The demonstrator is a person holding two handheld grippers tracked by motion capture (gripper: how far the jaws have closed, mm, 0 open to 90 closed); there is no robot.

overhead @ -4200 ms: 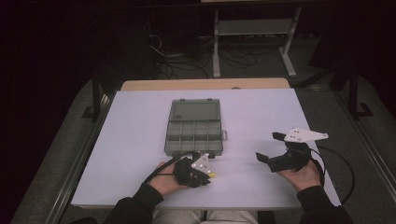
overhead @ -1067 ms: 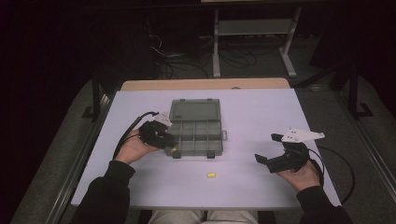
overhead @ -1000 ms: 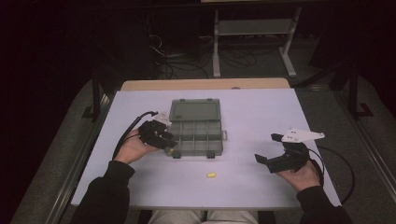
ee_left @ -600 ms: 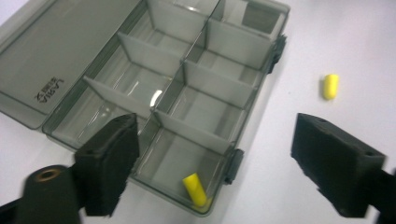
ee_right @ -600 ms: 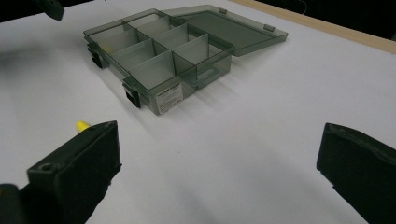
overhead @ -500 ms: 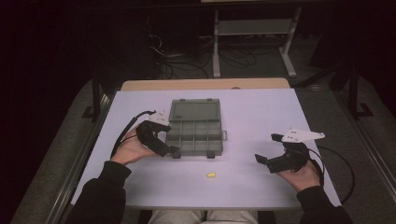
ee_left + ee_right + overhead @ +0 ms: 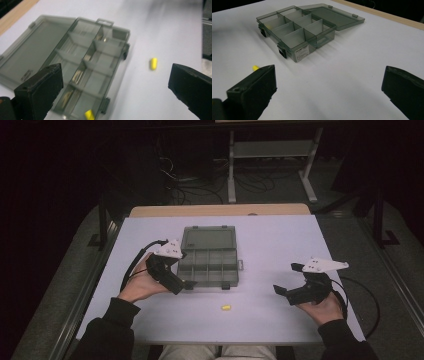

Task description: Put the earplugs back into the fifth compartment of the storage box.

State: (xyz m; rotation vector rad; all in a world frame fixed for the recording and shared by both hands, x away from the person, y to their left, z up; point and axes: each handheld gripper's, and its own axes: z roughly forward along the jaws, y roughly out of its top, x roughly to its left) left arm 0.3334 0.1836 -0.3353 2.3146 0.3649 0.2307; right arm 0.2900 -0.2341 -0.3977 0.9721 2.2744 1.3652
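A grey see-through compartment box (image 7: 209, 257) lies mid-table, its lid open flat behind it. My left gripper (image 7: 182, 286) hovers at the box's front left corner. Its jaws have just been opening and stand wide in the left gripper view (image 7: 115, 75), with nothing held between them. Below them a small yellow piece (image 7: 89, 114) rests in a near-end compartment of the box (image 7: 82, 75). Another yellow piece (image 7: 226, 307) lies loose on the table in front of the box (image 7: 153, 63). My right gripper (image 7: 287, 279) rests open at the right, empty (image 7: 328, 72), facing the box (image 7: 299, 30).
The pale table (image 7: 270, 240) ends in a wooden strip (image 7: 220, 210) at the back. A black cable (image 7: 361, 292) loops on the table by my right hand, another (image 7: 135, 262) trails from the left gripper. A metal stand (image 7: 272, 150) sits beyond the table.
The left hand went from the table's front to the box's left front corner, then lifted back slightly as its jaws spread. The right hand stayed put.
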